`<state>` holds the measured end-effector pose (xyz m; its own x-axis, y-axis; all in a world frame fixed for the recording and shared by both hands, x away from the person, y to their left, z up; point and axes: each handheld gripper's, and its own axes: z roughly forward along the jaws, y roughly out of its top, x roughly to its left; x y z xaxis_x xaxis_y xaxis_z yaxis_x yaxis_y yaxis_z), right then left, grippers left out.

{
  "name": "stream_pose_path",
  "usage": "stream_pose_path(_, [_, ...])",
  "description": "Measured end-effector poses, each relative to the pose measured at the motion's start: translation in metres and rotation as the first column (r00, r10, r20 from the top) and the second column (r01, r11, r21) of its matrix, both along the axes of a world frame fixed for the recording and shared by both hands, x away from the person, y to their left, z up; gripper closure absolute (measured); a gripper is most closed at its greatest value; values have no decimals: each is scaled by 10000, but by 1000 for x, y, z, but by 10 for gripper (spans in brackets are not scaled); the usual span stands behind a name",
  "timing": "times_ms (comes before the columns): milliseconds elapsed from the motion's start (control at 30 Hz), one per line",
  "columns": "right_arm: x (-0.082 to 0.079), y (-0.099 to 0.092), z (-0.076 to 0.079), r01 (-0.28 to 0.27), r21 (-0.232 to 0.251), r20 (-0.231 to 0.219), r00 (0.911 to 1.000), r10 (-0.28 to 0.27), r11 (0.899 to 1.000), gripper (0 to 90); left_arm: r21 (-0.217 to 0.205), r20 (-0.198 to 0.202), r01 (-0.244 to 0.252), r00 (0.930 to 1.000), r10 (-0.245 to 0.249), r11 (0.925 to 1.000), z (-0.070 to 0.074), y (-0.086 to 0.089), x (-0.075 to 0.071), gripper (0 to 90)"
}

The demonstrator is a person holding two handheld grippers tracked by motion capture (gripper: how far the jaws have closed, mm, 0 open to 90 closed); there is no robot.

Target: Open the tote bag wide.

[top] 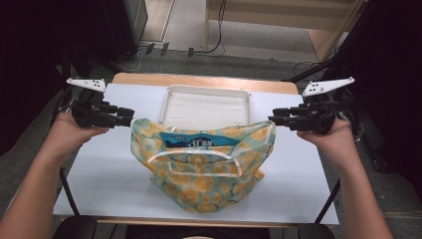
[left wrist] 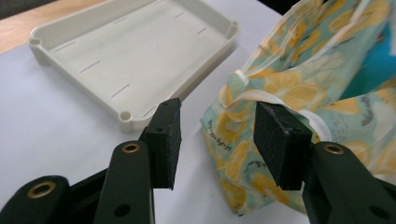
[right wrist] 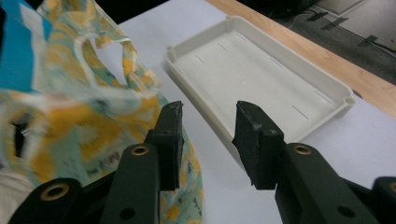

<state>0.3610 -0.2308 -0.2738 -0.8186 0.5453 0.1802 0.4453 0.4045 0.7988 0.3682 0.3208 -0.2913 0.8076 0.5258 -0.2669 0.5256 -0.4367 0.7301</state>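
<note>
The lemon-print bag [top: 199,164] sits in the lower middle of the high view on the white table cover [top: 99,174], mouth open, with a blue packet [top: 196,140] inside. Just above it is an empty white tray [top: 206,107]. The left gripper [top: 130,115] is at the bag's left corner and the right gripper [top: 271,119] at its right corner; both have jaws apart with nothing pinched between them.
</note>
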Motion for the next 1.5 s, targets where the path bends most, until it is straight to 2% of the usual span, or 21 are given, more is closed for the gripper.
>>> stream_pose_path(100, [-1,3,11,-167,4,148,9998,167,9999,636,26,115,101,9999,-102,9999,8,-3,-1,519])
stream_pose_path(133, [-3,4,20,-234,131,192,9995,231,9996,637,1,178,119,9998,-119,9999,13,-5,-2,518])
stream_pose_path(200, [-4,5,23,-216,115,235,9995,213,9997,637,46,256,123,9996,-124,9999,17,-5,-3,517])
stream_pose_path(233, [-6,8,31,-307,77,389,9988,303,9995,637,15,360,110,9993,-111,9999,22,-4,-4,512])
stream_pose_path(333, [-11,13,41,-524,162,460,9976,516,9985,637,-19,451,-59,9990,60,10000,28,1,-4,511])
stream_pose_path(433, [-15,17,45,-704,204,504,9963,693,9973,637,-166,415,-105,9991,112,9998,33,4,-4,525])
stream_pose_path(600, [-23,35,52,-1224,128,577,9909,1215,9924,626,-224,239,372,9990,-367,9991,37,-8,-7,532])
stream_pose_path(633, [-24,38,53,-1285,52,626,9898,1279,9917,622,-127,237,585,9980,-581,9982,37,-15,-7,530])
stream_pose_path(967, [-27,50,48,-1635,-210,484,9852,1643,9863,585,101,67,1208,9926,-1209,9926,33,-43,-1,492])
stream_pose_path(1067, [-27,51,44,-1705,-250,426,9843,1715,9850,572,221,-8,1480,9890,-1480,9887,30,-52,0,482])
stream_pose_path(1167, [-30,51,39,-1765,-316,394,9833,1777,9838,552,91,-20,1648,9863,-1647,9863,26,-55,-3,480])
stream_pose_path(1267, [-32,50,37,-1791,-348,467,9824,1807,9832,538,173,-49,1749,9846,-1748,9844,22,-57,-6,480])
stream_pose_path(1367, [-33,47,34,-1741,-493,525,9829,1766,9835,488,571,-208,1647,9863,-1638,9847,13,-59,-5,454])
stream_pose_path(1500, [-34,45,28,-1624,-544,484,9851,1650,9852,466,341,-299,1623,9864,-1613,9861,5,-58,-1,391])
